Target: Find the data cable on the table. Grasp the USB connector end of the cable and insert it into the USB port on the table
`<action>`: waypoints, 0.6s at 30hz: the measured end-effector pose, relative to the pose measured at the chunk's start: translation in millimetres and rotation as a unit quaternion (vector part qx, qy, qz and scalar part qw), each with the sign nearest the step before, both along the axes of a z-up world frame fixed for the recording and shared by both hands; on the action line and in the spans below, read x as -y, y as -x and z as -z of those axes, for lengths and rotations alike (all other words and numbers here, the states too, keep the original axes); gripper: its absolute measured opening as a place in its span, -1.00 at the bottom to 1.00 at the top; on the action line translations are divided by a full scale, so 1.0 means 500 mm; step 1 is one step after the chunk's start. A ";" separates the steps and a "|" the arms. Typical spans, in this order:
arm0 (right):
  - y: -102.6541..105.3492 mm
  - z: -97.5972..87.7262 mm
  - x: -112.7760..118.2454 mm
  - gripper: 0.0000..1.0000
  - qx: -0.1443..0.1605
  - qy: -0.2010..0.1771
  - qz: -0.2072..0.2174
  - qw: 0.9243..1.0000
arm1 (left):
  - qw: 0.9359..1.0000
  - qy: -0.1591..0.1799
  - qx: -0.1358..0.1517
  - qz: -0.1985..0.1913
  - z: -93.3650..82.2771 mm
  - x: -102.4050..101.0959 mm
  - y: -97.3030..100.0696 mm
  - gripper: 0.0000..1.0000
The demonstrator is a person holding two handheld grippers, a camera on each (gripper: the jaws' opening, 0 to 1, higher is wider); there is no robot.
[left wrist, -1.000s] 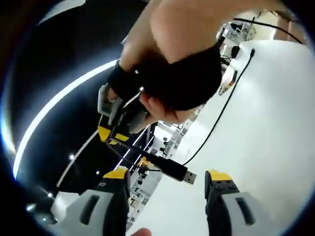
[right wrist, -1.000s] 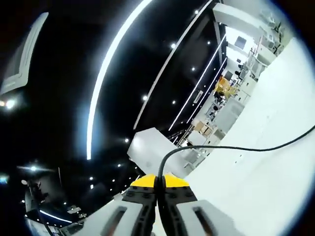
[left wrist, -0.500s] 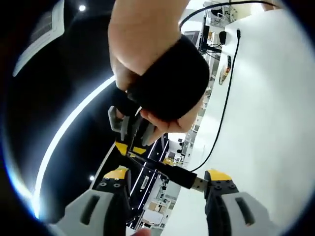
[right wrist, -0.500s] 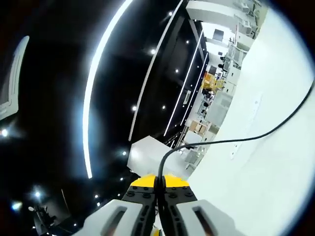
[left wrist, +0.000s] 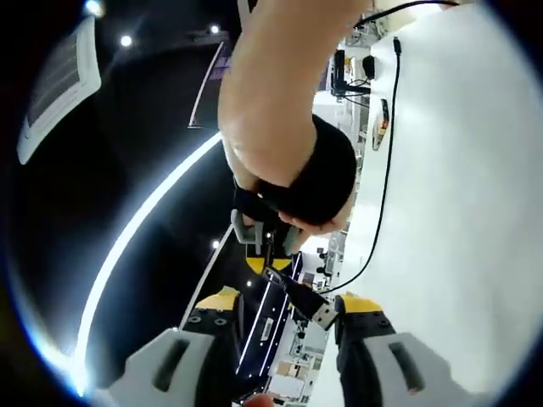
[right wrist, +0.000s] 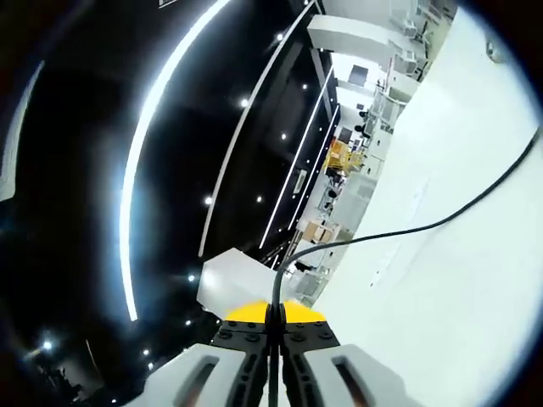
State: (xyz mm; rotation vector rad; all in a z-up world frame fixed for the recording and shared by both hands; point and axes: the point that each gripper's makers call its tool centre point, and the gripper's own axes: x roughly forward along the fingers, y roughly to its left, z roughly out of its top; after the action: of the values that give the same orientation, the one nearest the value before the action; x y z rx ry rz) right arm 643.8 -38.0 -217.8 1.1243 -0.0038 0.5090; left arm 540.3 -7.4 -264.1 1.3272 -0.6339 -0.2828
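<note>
In the left gripper view, a black data cable (left wrist: 380,178) runs across the white table (left wrist: 458,212) and ends in a USB connector (left wrist: 312,307) held up in the air. The right gripper (left wrist: 265,254), gripped by a person's hand (left wrist: 293,182) with a black wrist strap, is shut on the cable just behind the connector. My left gripper (left wrist: 288,309) is open, and the connector's metal tip lies between its yellow-tipped jaws, close to the right one. In the right gripper view, the right gripper (right wrist: 273,310) is shut on the cable (right wrist: 407,229), which curves away over the table (right wrist: 458,280).
A dark ceiling with long light strips (left wrist: 144,229) fills the left of both views, which are rolled strongly. Small items and a second cable end (left wrist: 377,119) lie far off on the table. Desks and shelves (right wrist: 339,170) stand in the distance.
Both views have rolled further. The right gripper with the cable has come closer to my left gripper, and the connector tip now lies between the left jaws, which stand a little narrower.
</note>
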 end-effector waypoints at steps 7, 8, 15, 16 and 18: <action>-0.009 0.029 0.006 -0.89 -0.024 0.013 0.008 1.000 | 1.000 -0.016 0.010 0.008 0.001 0.011 0.013 -0.33; -0.010 0.033 0.008 -0.89 -0.027 0.013 0.010 1.000 | 1.000 -0.024 0.011 0.004 0.002 0.012 0.013 -0.38; -0.019 0.064 0.018 -0.89 -0.045 0.026 0.023 0.998 | 0.999 -0.047 0.013 0.005 0.009 0.020 0.019 -0.56; -0.019 0.067 0.018 -0.89 -0.047 0.026 0.023 0.998 | 0.999 -0.052 0.014 0.006 0.012 0.022 0.019 -0.58; -0.021 0.074 0.019 -0.89 -0.051 0.025 0.023 0.998 | 0.998 -0.064 0.013 0.008 0.018 0.026 0.020 -0.66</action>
State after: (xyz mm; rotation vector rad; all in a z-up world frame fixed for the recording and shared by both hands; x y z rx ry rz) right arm 654.2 -47.4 -254.8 1.0982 0.0724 0.4081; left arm 530.2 -20.6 -273.0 1.4508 -0.6564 -0.3244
